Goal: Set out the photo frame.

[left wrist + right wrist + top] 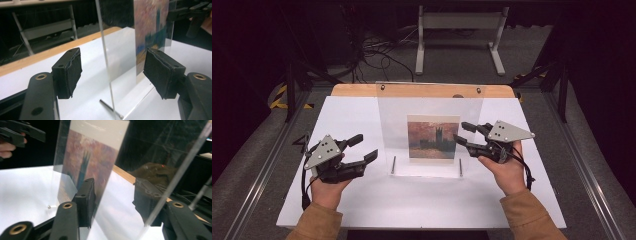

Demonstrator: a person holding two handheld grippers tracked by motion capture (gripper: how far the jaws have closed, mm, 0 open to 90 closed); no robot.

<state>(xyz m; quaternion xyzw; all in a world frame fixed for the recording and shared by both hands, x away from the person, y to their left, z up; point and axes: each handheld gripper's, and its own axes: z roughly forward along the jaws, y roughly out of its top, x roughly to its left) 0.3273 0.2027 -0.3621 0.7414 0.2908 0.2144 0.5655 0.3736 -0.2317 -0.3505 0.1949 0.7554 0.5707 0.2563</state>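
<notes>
Black pads (67, 72) straddle pane edge (105, 55), untouching.

picture (152, 22) blurred, its top seemingly cut off

We see two grippers (362, 150) (466, 134), one clear stand (432, 100), one picture (432, 136), two metal pins (393, 164) (460, 167) and one table (362, 200).

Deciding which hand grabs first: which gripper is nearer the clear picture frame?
Right. The right gripper has its open jaws already straddling the edge of the clear picture frame. The left gripper, open too, sits just off the opposite edge, apart from it.
</notes>
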